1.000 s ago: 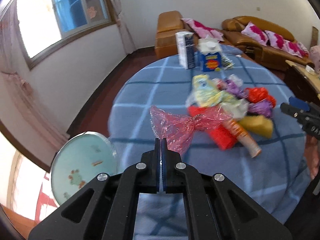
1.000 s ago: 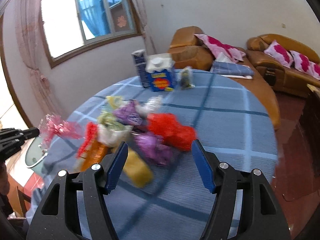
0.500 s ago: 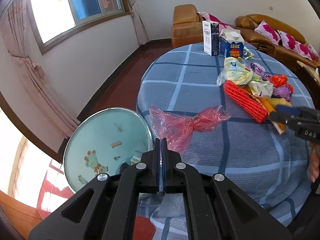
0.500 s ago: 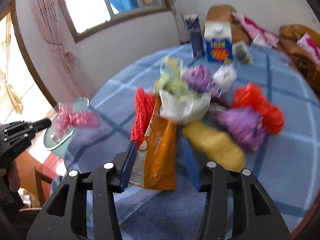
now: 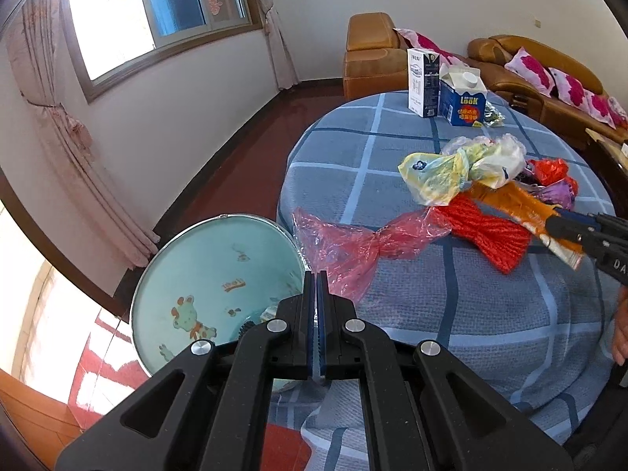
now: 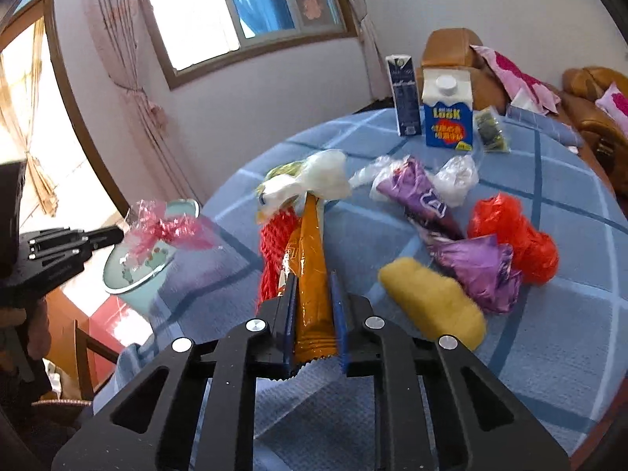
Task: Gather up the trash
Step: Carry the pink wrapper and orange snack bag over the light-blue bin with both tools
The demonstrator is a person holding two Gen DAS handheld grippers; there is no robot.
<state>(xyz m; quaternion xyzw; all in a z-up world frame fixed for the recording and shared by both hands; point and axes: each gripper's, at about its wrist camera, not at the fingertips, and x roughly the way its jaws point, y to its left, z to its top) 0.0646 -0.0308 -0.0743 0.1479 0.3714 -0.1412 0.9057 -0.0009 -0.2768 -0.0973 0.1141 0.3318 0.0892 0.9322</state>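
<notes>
My left gripper (image 5: 316,276) is shut on a crumpled pink plastic bag (image 5: 353,243), held at the table's edge beside the light-blue bin (image 5: 219,274). In the right wrist view the pink bag (image 6: 165,227) hangs from the left gripper (image 6: 117,235) over the bin (image 6: 145,271). My right gripper (image 6: 314,298) is closing its jaws on an orange snack wrapper (image 6: 310,259) that lies on the table, and both pads touch its sides. The right gripper (image 5: 561,223) also shows in the left wrist view, with the orange wrapper (image 5: 510,200) in it.
The round table has a blue checked cloth (image 6: 549,353). A red mesh (image 6: 274,243), a yellow sponge (image 6: 431,302), purple wrappers (image 6: 479,267), an orange-red bag (image 6: 514,235) and a white-yellow bag (image 6: 310,180) lie on it. Two cartons (image 6: 447,117) stand at the far side. Sofas (image 5: 530,78) are behind.
The left gripper carried the pink bag from over the table to the bin's side. The right gripper moved onto the orange wrapper and its jaws narrowed around it.
</notes>
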